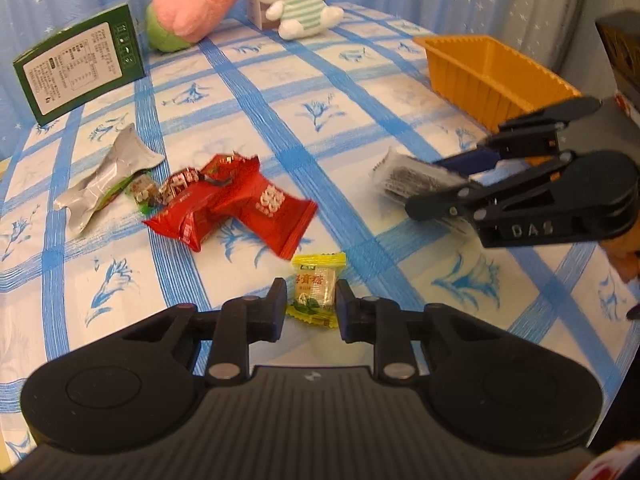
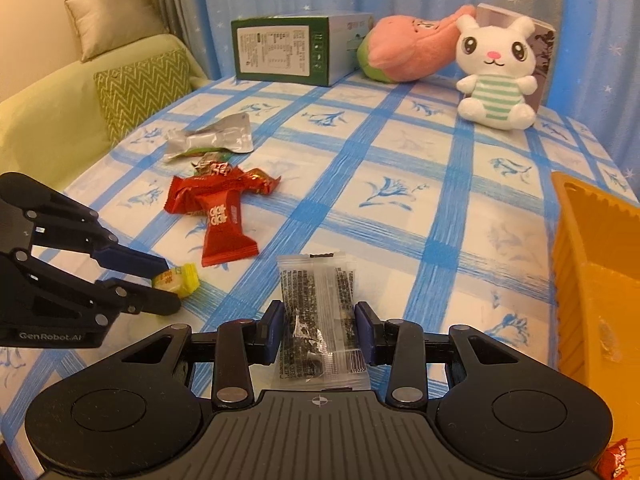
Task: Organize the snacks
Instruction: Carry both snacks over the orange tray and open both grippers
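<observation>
- So, from the left wrist: the left gripper (image 1: 311,304) is clamped on a small yellow candy (image 1: 316,294), a crinkly wrapper with crimped ends, right at the near edge of the checked cloth (image 1: 360,92).
- Further out lie two glossy red packets (image 1: 240,204), one across the other, with a crumpled silver pouch (image 1: 106,176) and a tiny green sweet (image 1: 141,192) just beside them.
- The orange bin (image 1: 492,76), hard ribbed plastic with a toothed rim, sits far right; what shows of its inside looks bare, so I'd say sorting has barely begun.
- The right gripper (image 1: 420,190) is shut on a clear packet (image 1: 412,178).
- From the right wrist: the right gripper (image 2: 319,328) pinches that clear packet (image 2: 316,312), a flat transparent film with dark bits inside.
- The bin (image 2: 592,272) is just to its right, close enough for a short drop.
- The left gripper (image 2: 170,286) holds the candy (image 2: 180,280) at the left.
- A green box (image 2: 296,50) and two soft plush toys (image 2: 496,76) stand at the back.
- Left to do, as I judge it: both held items, then the red packets, pouch and sweet.
</observation>
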`<state>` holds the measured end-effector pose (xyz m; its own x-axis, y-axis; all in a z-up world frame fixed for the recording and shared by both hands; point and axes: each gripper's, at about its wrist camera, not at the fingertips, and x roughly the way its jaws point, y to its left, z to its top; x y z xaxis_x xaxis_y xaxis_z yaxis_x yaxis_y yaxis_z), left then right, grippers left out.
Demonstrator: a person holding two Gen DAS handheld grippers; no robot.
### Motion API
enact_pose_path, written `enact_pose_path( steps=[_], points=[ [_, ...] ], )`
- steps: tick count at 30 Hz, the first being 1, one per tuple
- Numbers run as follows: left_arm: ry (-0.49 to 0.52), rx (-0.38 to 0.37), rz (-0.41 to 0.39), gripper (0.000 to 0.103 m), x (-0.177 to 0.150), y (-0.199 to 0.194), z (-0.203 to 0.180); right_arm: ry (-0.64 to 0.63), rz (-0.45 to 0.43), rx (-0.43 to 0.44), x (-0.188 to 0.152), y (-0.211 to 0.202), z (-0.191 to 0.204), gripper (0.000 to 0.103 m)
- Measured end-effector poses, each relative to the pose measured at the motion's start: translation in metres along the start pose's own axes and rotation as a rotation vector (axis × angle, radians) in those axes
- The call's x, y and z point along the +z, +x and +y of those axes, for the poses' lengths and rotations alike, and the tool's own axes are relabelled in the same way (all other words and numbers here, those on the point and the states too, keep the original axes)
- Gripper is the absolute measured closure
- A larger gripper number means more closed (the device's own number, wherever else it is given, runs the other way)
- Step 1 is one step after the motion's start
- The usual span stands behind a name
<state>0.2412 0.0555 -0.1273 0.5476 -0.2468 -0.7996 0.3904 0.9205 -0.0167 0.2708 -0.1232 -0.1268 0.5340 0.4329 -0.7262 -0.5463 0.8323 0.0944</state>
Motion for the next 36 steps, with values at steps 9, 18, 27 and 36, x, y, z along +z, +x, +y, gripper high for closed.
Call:
enact_pose_path(
  steps=[9, 18, 27, 36],
  points=[
    [-0.040, 0.011, -0.089, 0.080, 0.028, -0.013, -0.015, 0.033, -0.055, -0.048, 0.002, -0.021, -0.015, 0.064],
    [-0.054, -0.048, -0.185, 0.080, 0.068, -0.023, -0.050, 0.130, -0.141, -0.132, -0.002, -0.060, -0.044, 0.064],
    [-0.046, -0.129, -0.244, 0.080, 0.102, -0.024, -0.092, 0.232, -0.236, -0.250, -0.009, -0.111, -0.082, 0.064],
    [-0.019, -0.199, -0.267, 0.080, 0.124, -0.015, -0.136, 0.279, -0.246, -0.343, -0.016, -0.145, -0.124, 0.064]
  ],
)
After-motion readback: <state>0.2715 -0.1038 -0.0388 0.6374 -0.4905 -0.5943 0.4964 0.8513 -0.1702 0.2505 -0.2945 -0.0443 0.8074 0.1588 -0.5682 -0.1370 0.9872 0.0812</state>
